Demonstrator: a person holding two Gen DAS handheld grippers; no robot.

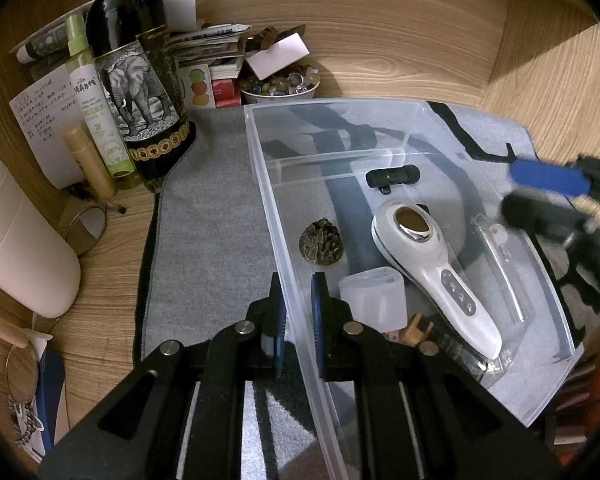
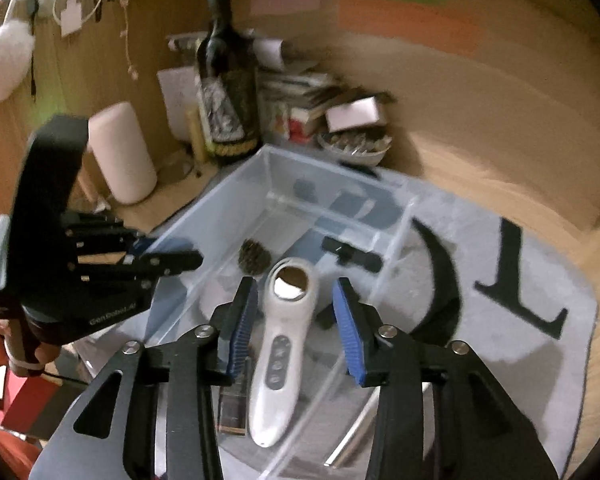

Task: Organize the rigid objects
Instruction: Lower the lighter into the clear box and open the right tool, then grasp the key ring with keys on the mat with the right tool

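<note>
White plastic, the handheld device [image 2: 278, 352] lies in the clear bin [image 1: 260, 168], head toward 12 o'clock, directly under the right gripper [image 2: 296, 320], whose jaws are spread wide and hold nothing. At its 10 o'clock sits a dark ridged ornament [image 1: 321, 242]; at 12 o'clock a black clip [image 1: 392, 177]. The left gripper [image 1: 298, 320] has its jaws pinched onto the bin's near wall. Likely hazards: the smooth, tapered handle could slip from a partial grip, or the thin wall could flex and jolt the bin on the grey mat [image 1: 204, 216] covering the bench.
</note>
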